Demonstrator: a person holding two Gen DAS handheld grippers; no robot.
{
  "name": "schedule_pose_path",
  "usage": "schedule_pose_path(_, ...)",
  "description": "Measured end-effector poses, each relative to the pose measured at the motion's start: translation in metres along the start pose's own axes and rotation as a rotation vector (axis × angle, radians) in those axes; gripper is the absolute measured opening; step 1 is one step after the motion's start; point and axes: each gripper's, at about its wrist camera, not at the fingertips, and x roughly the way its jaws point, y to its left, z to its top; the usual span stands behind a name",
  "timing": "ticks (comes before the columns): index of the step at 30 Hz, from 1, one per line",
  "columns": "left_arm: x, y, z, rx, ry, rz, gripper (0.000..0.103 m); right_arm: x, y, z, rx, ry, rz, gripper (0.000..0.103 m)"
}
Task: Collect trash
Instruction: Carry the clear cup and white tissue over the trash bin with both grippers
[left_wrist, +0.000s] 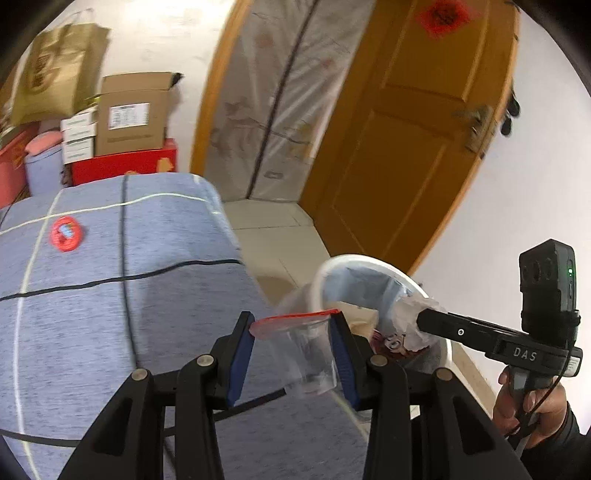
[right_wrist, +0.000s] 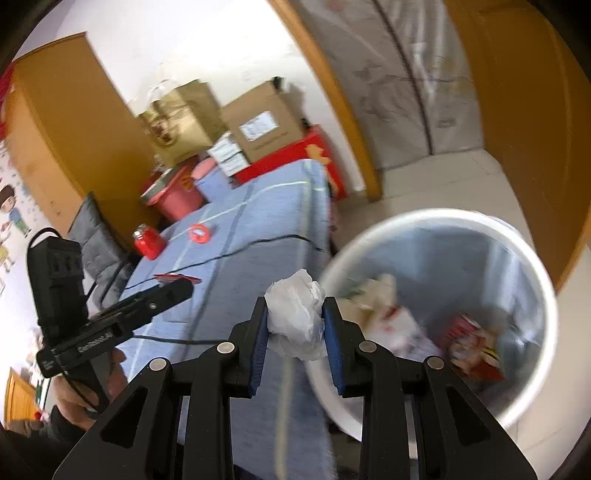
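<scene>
My left gripper is shut on a clear plastic cup with a red lid, held over the bed's edge beside the white trash bin. My right gripper is shut on a crumpled white plastic bag, held at the rim of the trash bin, which holds several wrappers. In the left wrist view the right gripper reaches over the bin with the bag. In the right wrist view the left gripper shows at left with the red lid. A red round lid lies on the blue bedcover.
A red can stands on the bed near the red round lid. Cardboard boxes, a paper bag and a red box are stacked past the bed. A wooden door and tiled floor lie beyond.
</scene>
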Motion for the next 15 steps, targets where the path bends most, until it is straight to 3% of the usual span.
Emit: schedule_pose_path(15, 0.082, -0.065, -0.004, 0.091, 0.128, -0.091, 0.042, -0.020, -0.068, -0.012, 0.064, 0.004, -0.119, 0.030)
